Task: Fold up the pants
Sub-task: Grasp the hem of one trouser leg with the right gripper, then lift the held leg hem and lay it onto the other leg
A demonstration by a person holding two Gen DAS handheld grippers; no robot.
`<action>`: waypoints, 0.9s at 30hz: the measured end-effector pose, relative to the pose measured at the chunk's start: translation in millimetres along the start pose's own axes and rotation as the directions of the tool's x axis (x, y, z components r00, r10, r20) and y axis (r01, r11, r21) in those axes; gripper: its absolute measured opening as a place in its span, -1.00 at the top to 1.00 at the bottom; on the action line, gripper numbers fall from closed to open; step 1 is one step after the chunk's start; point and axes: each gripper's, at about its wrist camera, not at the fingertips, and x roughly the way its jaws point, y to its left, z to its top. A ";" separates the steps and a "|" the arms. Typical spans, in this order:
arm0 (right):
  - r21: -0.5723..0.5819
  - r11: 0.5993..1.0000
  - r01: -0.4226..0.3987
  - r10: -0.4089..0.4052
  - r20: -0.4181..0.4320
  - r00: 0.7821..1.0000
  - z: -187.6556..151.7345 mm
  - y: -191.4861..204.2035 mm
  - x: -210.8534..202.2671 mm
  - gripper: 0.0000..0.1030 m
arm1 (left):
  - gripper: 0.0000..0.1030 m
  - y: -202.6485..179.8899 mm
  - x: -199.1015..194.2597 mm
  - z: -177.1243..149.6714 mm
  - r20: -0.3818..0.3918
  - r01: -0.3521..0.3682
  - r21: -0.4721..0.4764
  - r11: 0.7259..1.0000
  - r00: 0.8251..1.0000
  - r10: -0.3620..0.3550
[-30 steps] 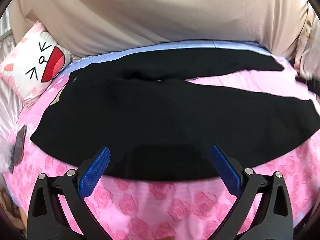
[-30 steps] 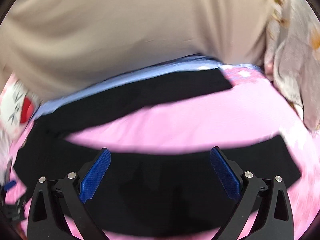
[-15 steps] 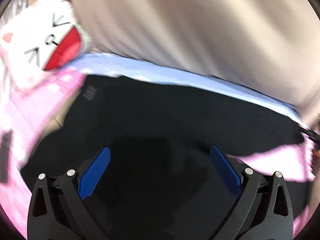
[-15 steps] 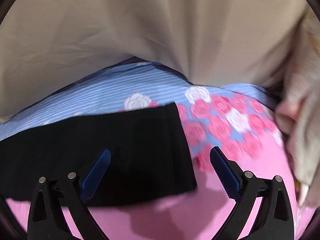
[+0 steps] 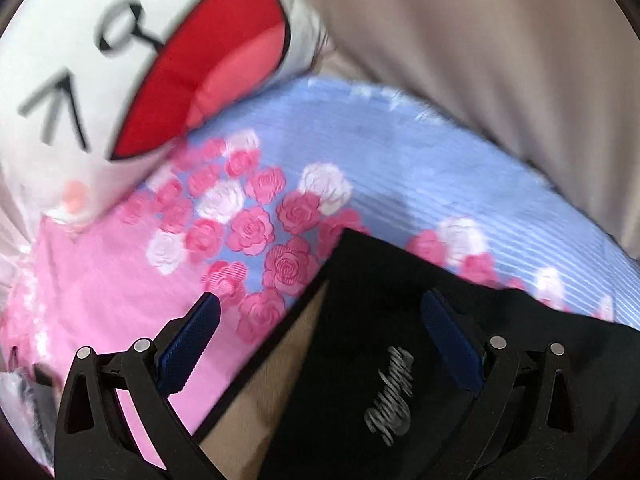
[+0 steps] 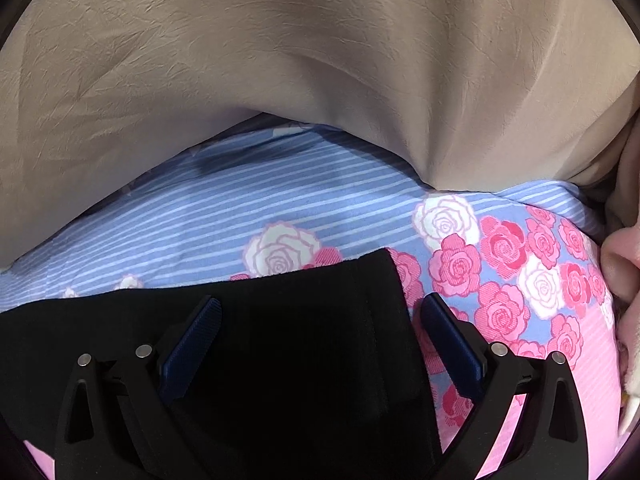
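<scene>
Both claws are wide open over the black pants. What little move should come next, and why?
Probably lower both and close. The left gripper is open over the pants' waist corner, the right gripper open over the hem; neither touches cloth yet.

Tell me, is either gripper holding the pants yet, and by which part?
Nothing is held. The left gripper is open over a waistband corner of the pants; the right gripper is open over a leg cuff.
</scene>
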 end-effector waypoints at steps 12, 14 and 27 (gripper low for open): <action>0.005 0.994 -0.113 0.113 0.021 0.993 -15.2 6.4 -25.7 0.77 | 0.54 -5.0 -19.9 3.2 0.066 0.132 0.039 0.990 0.989 -0.135; -0.039 0.995 -0.089 0.091 0.058 0.994 -22.9 20.9 -48.4 0.77 | 0.54 -0.6 -40.4 1.7 0.090 0.156 0.026 0.987 0.983 -0.158; -0.218 0.950 -0.224 0.291 0.354 0.889 -117.7 -12.0 -264.1 0.77 | 0.54 75.8 -227.4 -100.3 0.252 0.333 0.129 0.934 0.900 -0.355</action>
